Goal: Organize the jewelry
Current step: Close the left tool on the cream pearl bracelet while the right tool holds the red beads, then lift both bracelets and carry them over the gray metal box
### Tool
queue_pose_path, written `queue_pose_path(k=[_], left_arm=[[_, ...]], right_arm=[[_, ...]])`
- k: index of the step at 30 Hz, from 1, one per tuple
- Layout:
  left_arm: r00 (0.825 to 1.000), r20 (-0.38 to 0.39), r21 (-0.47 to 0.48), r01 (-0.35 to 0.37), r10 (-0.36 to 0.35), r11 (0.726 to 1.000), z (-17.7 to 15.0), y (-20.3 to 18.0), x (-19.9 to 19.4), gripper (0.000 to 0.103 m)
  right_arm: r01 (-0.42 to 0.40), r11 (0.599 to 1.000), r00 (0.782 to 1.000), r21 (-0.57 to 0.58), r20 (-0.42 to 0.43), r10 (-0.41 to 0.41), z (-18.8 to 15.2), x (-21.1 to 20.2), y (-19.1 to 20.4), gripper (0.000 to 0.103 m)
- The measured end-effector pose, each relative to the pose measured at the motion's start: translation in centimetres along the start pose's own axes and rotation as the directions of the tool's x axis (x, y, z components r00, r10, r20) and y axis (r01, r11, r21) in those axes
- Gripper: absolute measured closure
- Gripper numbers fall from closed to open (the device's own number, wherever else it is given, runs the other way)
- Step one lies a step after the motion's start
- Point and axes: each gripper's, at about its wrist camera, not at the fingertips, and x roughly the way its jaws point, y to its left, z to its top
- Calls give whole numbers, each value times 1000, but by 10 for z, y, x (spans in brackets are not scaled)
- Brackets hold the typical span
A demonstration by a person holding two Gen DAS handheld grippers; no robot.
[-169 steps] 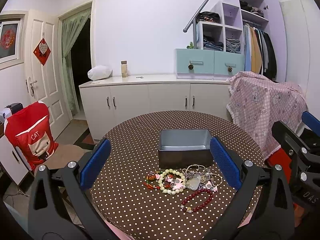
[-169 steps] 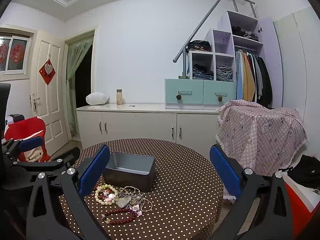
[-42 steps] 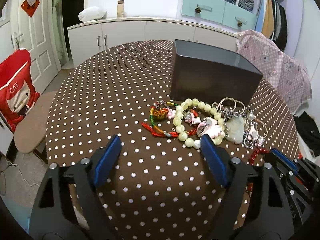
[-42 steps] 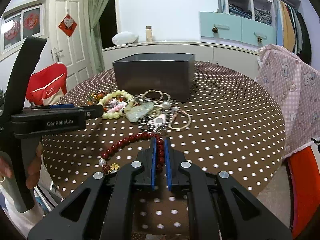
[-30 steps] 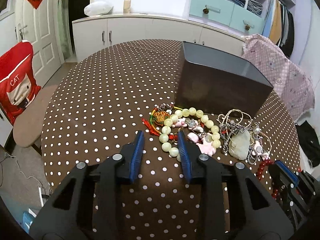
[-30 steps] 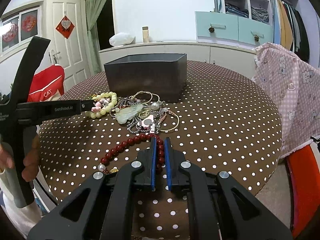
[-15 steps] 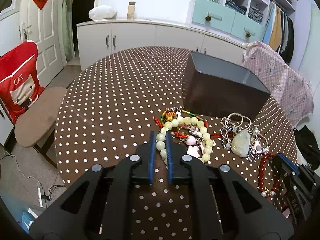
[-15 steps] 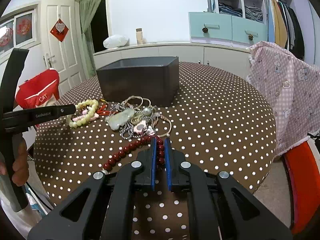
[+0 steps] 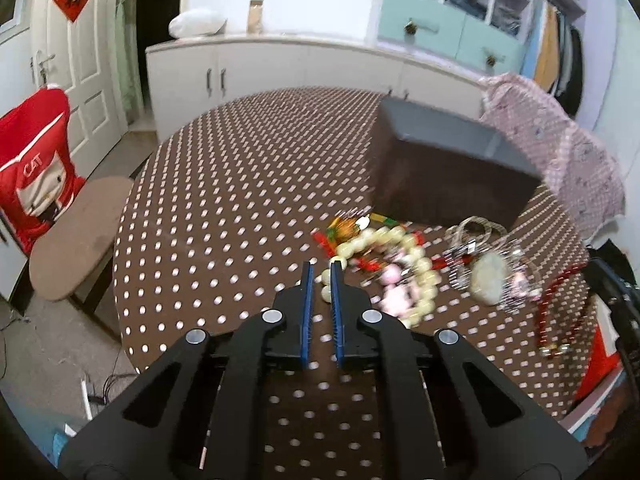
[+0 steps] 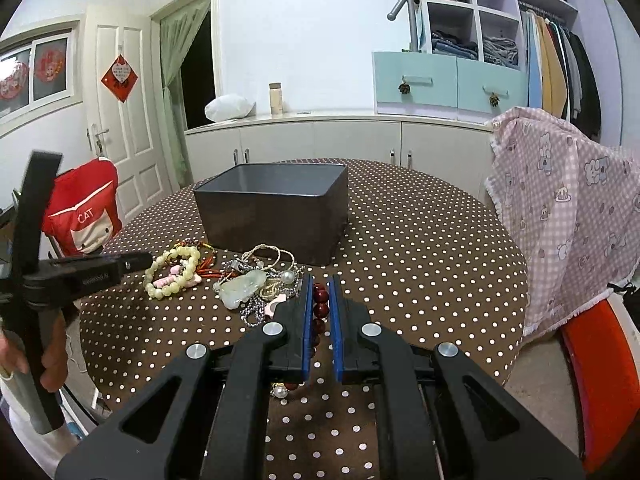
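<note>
On the brown dotted table stands a dark open box, also in the left wrist view. In front of it lies a heap of jewelry with a jade pendant. My left gripper points down at the pale green bead bracelet. Its jaws are opening but stand narrow, with two beads pinched between the pads. My right gripper is shut on the dark red bead bracelet, which hangs from it above the table.
A chair with a red cover stands left of the table. A chair draped in pink checked cloth stands to the right. White cabinets line the wall behind. A person's hand holds the left gripper's handle.
The left gripper's fingers came together from wide apart onto the green beads. The right gripper rose and lifted the red bracelet off the table.
</note>
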Motion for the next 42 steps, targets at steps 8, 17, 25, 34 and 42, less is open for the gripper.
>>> queue_pose_path(k=[8,17,25,34,42], left_arm=[[1000,11,29,-6,6,1000,-4,0,1,45],[994,57,125,-99,93,987,-2,-14,10,91],[987,161,146,-30,6,989,5,-19,-20,93],[976,212,179,3,-42,984,22,-33,-36,93],[966,246,190,33,-80,981,42,-44,-46,93]], right_arm=[[1,1000,1000,11,-29,-1,-5,8,-1,96],[3,1000,999,5,-43,-3,-9,10,0,96],[4,1000,1000,-17,-9,-5,7,5,3,96],[24,998,998,-53,52,-21,30,-6,11,96],[30,994,995,-103,97,-20,61,-10,20,96]])
